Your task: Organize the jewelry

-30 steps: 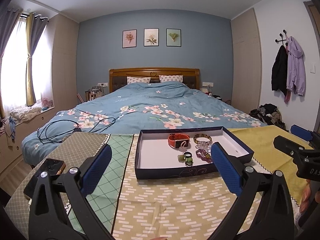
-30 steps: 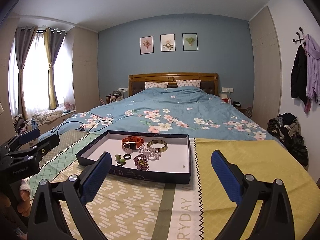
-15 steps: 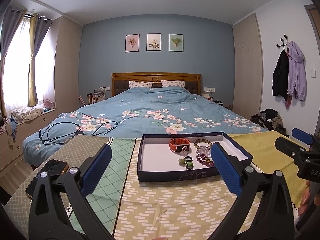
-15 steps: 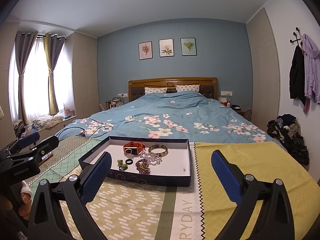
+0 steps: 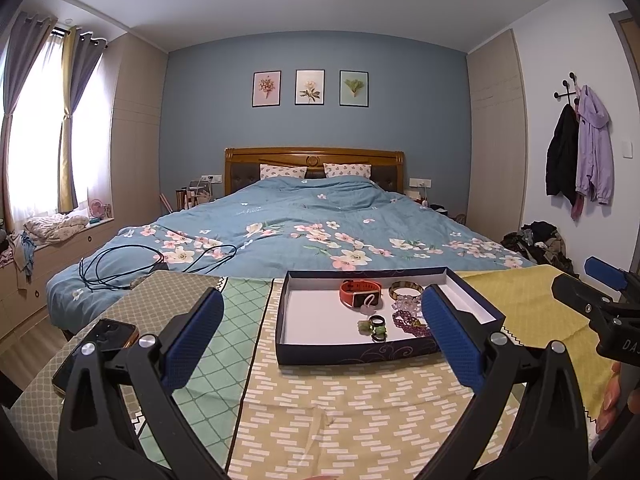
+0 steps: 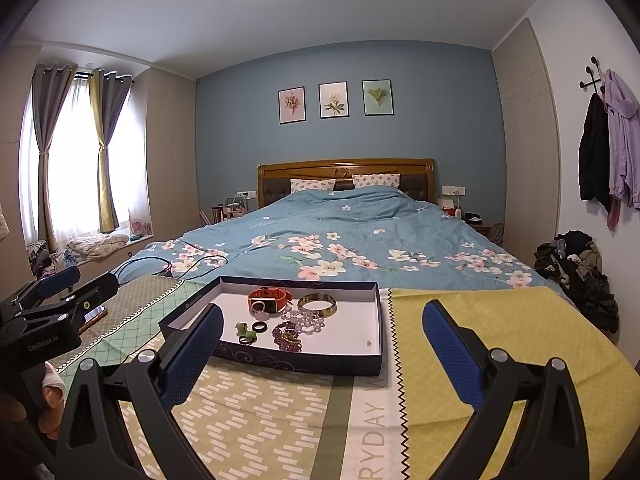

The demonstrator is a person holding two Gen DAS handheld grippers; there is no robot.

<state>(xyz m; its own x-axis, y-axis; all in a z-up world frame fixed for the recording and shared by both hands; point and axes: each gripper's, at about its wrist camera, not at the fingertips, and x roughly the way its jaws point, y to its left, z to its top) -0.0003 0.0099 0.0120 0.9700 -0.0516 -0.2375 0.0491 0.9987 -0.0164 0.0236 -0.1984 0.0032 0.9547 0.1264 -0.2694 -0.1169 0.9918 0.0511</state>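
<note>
Both spread wide, empty — left tool (image 5: 320, 338) and right tool (image 6: 322, 338); jewelry tray (image 6: 376, 322) dead ahead, nearer the right tool.

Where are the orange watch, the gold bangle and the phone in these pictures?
orange watch (image 6: 269, 298), right wrist view, on the orange strap at the back.
gold bangle (image 6: 317, 305), right wrist view, on the near side of the band.
phone (image 5: 98, 346), left wrist view, on its dark back.
</note>
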